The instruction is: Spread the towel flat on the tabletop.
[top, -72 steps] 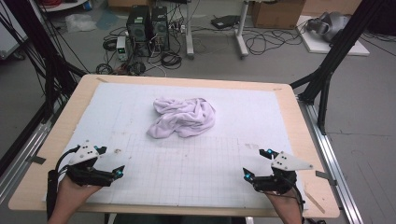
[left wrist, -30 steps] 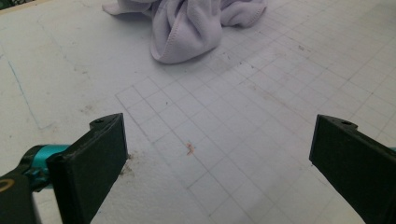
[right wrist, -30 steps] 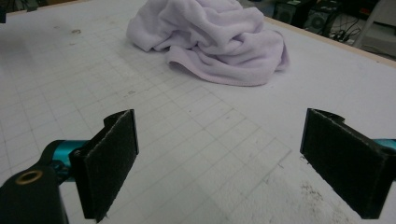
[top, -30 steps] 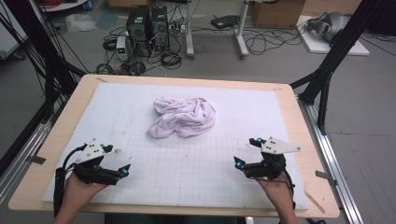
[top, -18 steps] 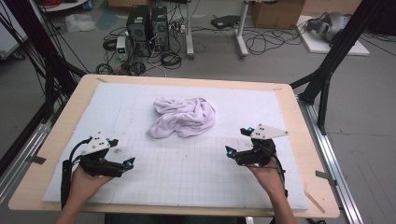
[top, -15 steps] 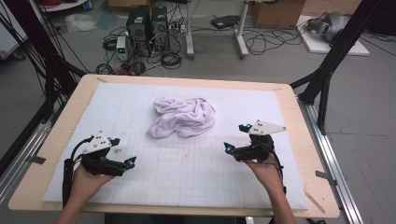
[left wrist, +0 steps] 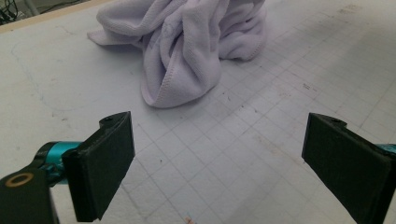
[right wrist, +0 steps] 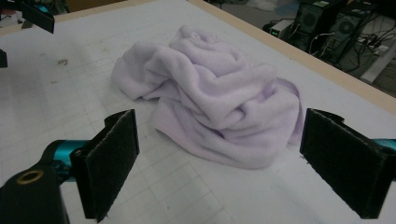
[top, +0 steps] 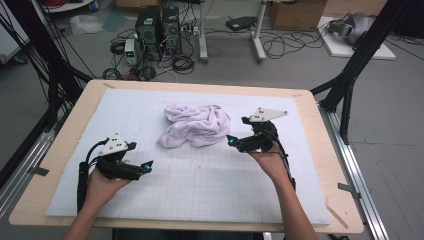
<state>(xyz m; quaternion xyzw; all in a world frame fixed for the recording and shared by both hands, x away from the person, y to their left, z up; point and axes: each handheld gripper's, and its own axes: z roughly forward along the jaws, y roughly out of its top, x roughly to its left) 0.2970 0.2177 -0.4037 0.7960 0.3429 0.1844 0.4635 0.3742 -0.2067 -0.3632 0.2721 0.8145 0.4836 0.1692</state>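
Observation:
A crumpled pale lilac towel lies in a heap on the white gridded mat, a little behind the middle. In the high view my right gripper points left, its tips just off the towel's near right edge. Its jaws stand wide open, with the towel close ahead between them. My left gripper hovers at the mat's front left, a short way from the towel's near left corner. It is open too, and the towel sits farther off beyond its jaws.
The mat covers a wooden table whose bare edge runs around it. Black frame legs rise at both sides. Computer towers and cables lie on the floor behind the table.
Both grippers have moved forward from the front edge toward the towel. The right one travelled farther, inward and left, to the towel's edge. The towel has not moved.

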